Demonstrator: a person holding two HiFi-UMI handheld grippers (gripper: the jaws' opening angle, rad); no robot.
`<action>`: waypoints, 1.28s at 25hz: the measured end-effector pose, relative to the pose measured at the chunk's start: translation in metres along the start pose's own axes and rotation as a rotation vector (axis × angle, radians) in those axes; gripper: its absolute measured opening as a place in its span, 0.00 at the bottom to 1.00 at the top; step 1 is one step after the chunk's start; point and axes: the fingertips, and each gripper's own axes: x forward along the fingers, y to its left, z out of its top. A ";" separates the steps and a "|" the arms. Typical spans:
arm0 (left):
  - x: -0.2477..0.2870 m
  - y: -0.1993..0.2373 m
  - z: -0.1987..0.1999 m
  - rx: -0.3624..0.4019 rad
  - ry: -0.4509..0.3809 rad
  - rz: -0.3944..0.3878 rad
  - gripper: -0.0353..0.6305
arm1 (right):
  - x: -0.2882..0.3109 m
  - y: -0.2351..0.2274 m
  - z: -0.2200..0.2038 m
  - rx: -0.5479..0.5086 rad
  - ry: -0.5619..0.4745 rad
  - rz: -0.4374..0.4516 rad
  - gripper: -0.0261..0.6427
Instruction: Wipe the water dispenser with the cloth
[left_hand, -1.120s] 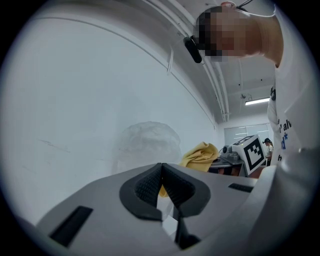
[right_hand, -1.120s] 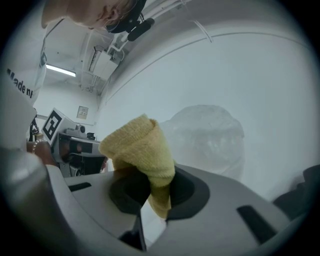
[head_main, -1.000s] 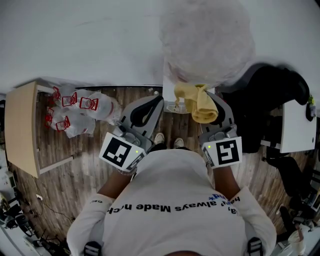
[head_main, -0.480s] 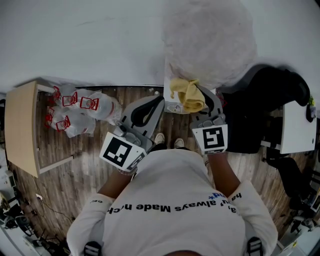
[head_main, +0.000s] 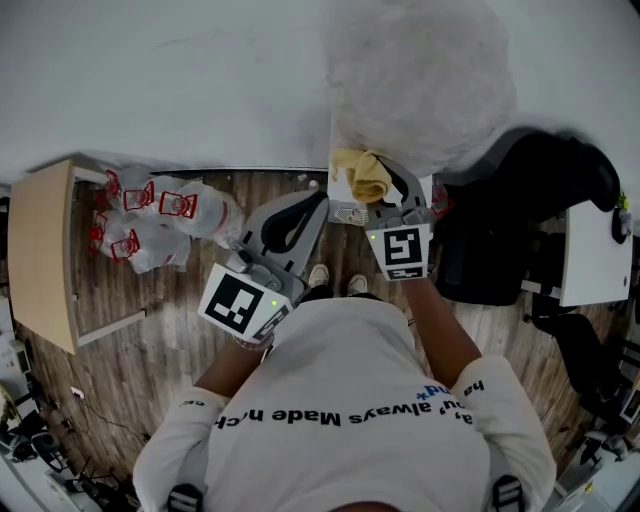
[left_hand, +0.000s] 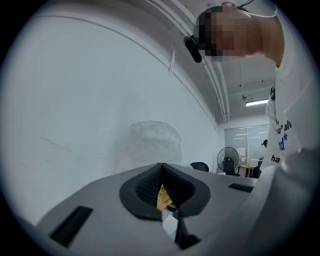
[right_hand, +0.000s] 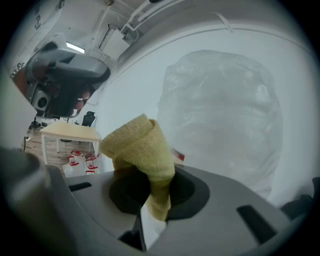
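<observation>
**Q:** Right gripper: state and load?
**A:** The right gripper (right_hand: 156, 192) is clamped on the yellow cloth (right_hand: 142, 145). A narrow tail is pinched between the pads, and the rolled bulk stands up above the jaws.

**Q:** Where is the cloth relative to the task object?
**A:** It is at the lower left edge of the water dispenser (head_main: 420, 80), just under the film-wrapped bottle. No view confirms contact.

**Q:** Left gripper?
**A:** The left gripper (head_main: 318, 203) has its pads closed tip to tip with nothing gripped. It sits just left of the cloth, apart from it, and points toward the dispenser. Its own view shows a yellow sliver through the opening below the tips. The head view places the cloth in the other gripper.

**Q:** Clearances?
**A:** The white wall (head_main: 180, 80) stands directly behind the dispenser. A black chair (head_main: 530, 200) crowds the right side, near the right gripper. Open wooden floor (head_main: 150, 340) lies to the left.

**Q:** How do the views differ?
**A:** The head view alone shows both grippers together. The left gripper view alone shows a standing fan (left_hand: 227, 159) far down the room. In the right gripper view the cloth covers part of the bottle's left flank.

**Q:** Other items?
**A:** A beige table (head_main: 40, 260) stands at the left. Packs of red-labelled bottles (head_main: 150, 225) lie on the floor beside it, well apart from both grippers.
</observation>
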 end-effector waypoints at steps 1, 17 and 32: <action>0.000 -0.001 0.000 -0.001 0.001 0.000 0.08 | 0.003 0.002 -0.003 -0.007 0.002 0.002 0.14; -0.009 0.002 -0.003 -0.005 0.009 -0.002 0.08 | 0.044 0.045 -0.071 -0.044 0.104 0.045 0.14; -0.019 0.000 -0.007 -0.004 0.027 0.000 0.08 | 0.080 0.060 -0.142 -0.104 0.235 0.052 0.14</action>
